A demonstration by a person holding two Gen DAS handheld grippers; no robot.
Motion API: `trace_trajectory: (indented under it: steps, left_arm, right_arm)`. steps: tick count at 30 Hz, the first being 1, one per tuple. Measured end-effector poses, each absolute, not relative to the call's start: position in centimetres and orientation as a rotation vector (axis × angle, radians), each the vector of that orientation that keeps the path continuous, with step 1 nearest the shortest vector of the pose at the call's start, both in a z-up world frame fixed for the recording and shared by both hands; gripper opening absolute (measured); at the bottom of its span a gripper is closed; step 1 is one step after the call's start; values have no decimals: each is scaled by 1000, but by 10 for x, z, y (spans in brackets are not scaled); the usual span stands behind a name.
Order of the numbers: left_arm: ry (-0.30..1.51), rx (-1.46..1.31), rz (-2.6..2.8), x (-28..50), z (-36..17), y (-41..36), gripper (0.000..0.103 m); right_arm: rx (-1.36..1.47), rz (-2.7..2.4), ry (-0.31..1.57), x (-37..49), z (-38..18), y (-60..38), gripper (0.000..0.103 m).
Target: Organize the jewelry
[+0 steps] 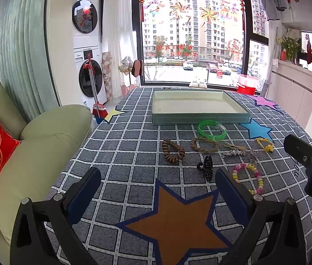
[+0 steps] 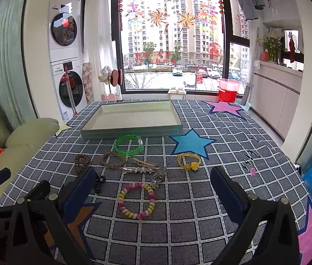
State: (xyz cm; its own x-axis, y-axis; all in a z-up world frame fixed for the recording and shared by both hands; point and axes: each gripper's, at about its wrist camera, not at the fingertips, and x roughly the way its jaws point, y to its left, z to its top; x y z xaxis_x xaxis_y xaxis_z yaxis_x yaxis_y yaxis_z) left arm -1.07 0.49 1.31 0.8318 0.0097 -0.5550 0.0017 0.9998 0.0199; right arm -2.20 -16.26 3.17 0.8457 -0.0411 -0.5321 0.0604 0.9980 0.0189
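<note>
A checked grey cloth with coloured stars covers the table (image 2: 200,198), and toward the window on it sits a shallow pale-green tray (image 2: 131,131), nothing inside. Both claws hang above the near edge with jaws spread wide and holding nothing, the left claw (image 1: 158,183) over an orange star (image 1: 175,223) and the right claw (image 2: 153,183) directly behind the jewelry. Between claws and tray lie a green bangle (image 2: 129,148), a pink-and-yellow bead bracelet (image 2: 137,200) nearest the right claw, a brown coiled bracelet (image 1: 173,151) and a black hair clip (image 1: 206,167).
</note>
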Motion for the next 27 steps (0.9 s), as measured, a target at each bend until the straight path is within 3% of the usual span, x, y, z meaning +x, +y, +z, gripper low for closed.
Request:
trace_trajectory:
  steps: [27]
  left_arm:
    - [585, 18, 4, -11, 14, 3, 103]
  right_arm:
    - [38, -51, 558, -22, 31, -161, 103]
